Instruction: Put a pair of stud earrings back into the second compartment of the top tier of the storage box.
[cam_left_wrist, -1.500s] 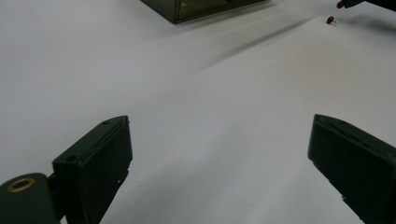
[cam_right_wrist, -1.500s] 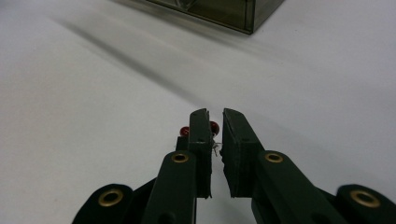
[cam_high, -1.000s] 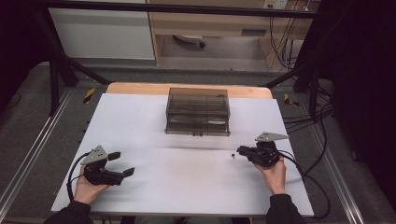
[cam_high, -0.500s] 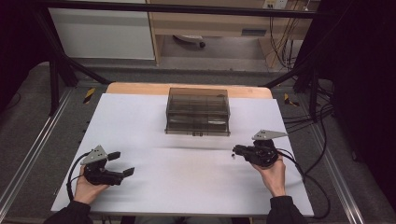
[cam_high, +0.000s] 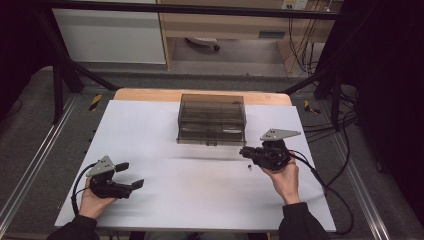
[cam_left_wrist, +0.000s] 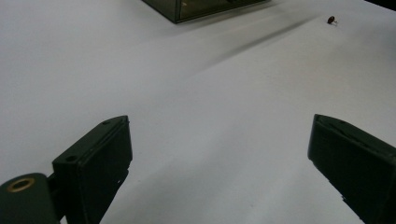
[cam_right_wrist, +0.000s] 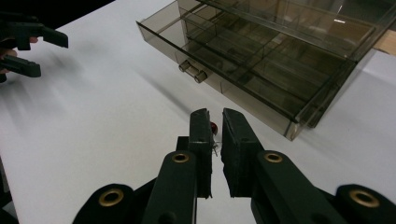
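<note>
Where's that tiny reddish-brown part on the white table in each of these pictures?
High view: the reddish-brown part lies on the table, right of centre, just below the right gripper.
Left gripper view: the part is far off, at the top right.
Right gripper view: the part shows at centre, in the slit between the jaws.
Shared landmark: the smoky drawer box.

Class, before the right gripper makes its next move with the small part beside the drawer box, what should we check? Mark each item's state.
1. Drawer box has its drawer pulled out: ok.
2. Small part in plain sight on the table: ok.
3. Right gripper holding the part: not ok, it seems to lie on the table.
4. Right gripper jaws wide enough to take it: not ok, almost together.
5. Left gripper open and well aside: ok.
</note>
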